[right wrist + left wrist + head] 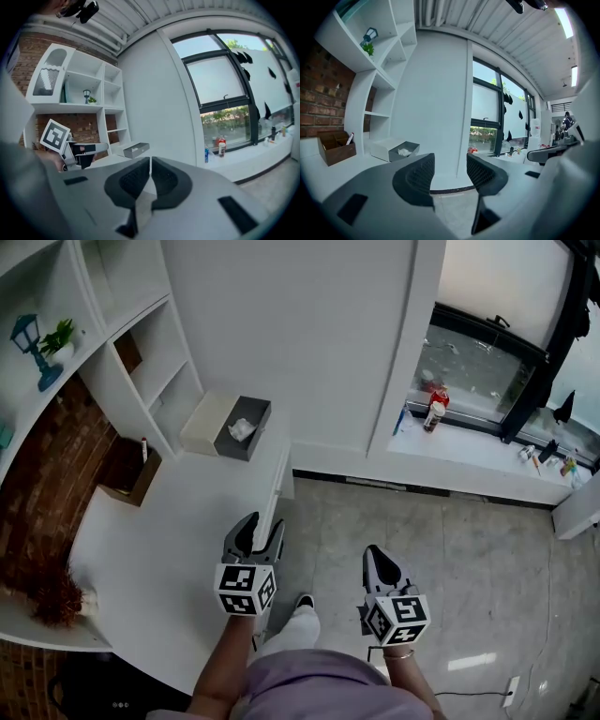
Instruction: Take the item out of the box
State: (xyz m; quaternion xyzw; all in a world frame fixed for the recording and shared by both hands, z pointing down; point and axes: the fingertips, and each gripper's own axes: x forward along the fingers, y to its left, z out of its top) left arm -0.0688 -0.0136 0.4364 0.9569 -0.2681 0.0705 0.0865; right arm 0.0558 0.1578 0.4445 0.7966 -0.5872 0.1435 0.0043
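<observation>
A grey open-topped box (251, 418) joined to a white block stands at the far end of the white table (159, 559), against the wall. A crumpled white item (242, 429) lies inside it. My left gripper (255, 538) hovers over the table's right edge, well short of the box, open, with nothing between its jaws. In the left gripper view the box (408, 147) and the item (403, 152) sit far ahead, left of the left gripper (450, 169). My right gripper (380, 563) hangs over the floor, shut and empty. In the right gripper view the right gripper (150, 165) points toward the box (136, 150).
A brown wooden holder (131, 479) stands at the table's back left beside white shelves (141, 352) with a blue lamp figurine (33, 348). A red dried bunch (56, 601) lies at the near left. Bottles (433, 409) stand on the window sill. Grey tiled floor (469, 559) lies to the right.
</observation>
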